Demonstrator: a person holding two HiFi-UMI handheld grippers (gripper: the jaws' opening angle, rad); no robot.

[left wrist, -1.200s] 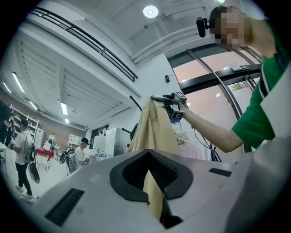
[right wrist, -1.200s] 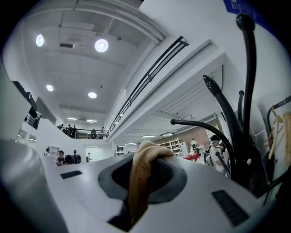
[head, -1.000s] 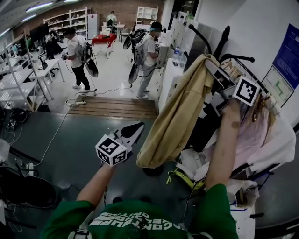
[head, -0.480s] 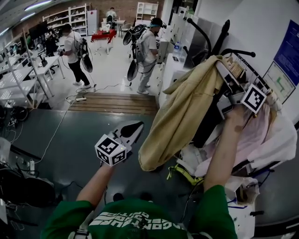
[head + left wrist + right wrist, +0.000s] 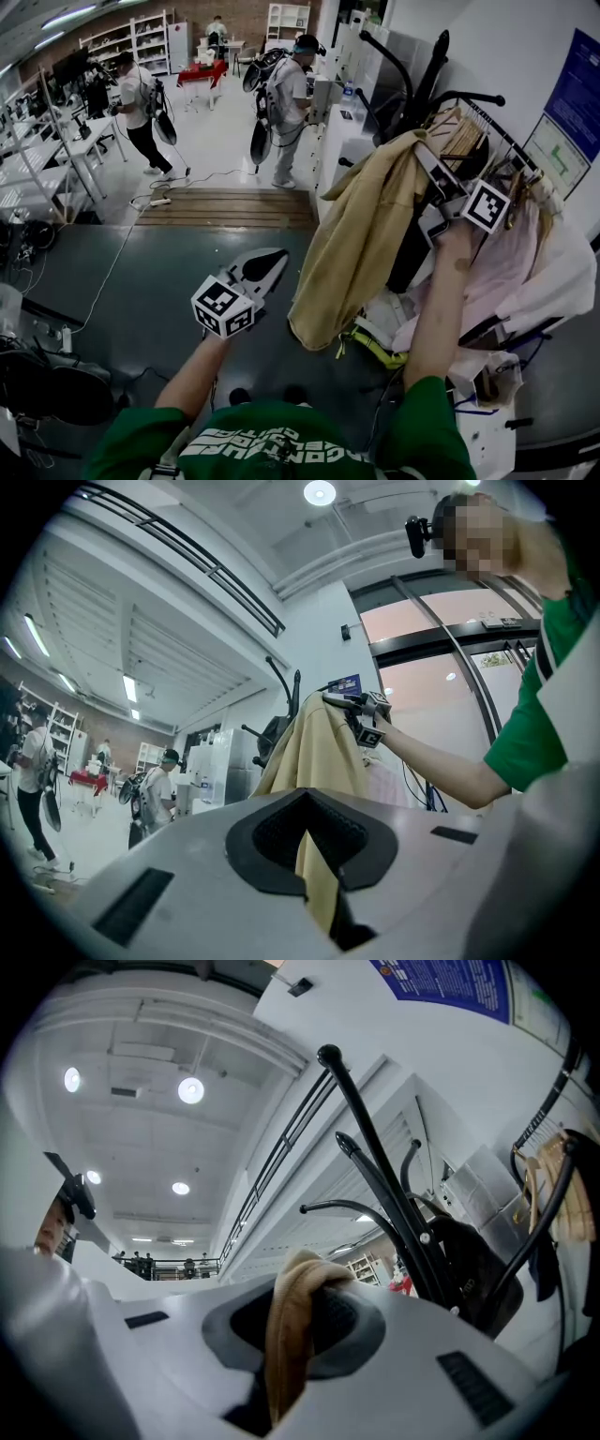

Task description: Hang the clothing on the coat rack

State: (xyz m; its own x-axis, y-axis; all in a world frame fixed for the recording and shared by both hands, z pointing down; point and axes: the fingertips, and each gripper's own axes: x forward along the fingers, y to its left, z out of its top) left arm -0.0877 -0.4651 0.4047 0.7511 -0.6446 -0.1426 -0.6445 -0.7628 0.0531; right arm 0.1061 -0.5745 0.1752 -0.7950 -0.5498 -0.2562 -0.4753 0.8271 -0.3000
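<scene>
A tan garment (image 5: 361, 225) hangs in long folds from my right gripper (image 5: 422, 155), which is shut on its top edge. It is held up against the black coat rack (image 5: 422, 80), just below the rack's curved arms. In the right gripper view a roll of the tan garment (image 5: 291, 1335) is clamped between the jaws of the right gripper (image 5: 300, 1321), with the coat rack (image 5: 375, 1147) close ahead. My left gripper (image 5: 267, 267) is shut on nothing, low and left of the cloth. The left gripper (image 5: 314, 841) faces the tan garment (image 5: 314, 752) from a distance.
A pink garment (image 5: 511, 253) and white cloth (image 5: 562, 281) hang on a black rail (image 5: 473, 94) to the right of the rack. A yellow-green strap (image 5: 370, 352) lies at its foot. White cabinets (image 5: 342, 141), a wooden platform (image 5: 225, 211) and two people (image 5: 286, 103) stand beyond.
My right gripper has shifted a little left and down with the tan garment, staying beside the rack. The left gripper has hardly moved.
</scene>
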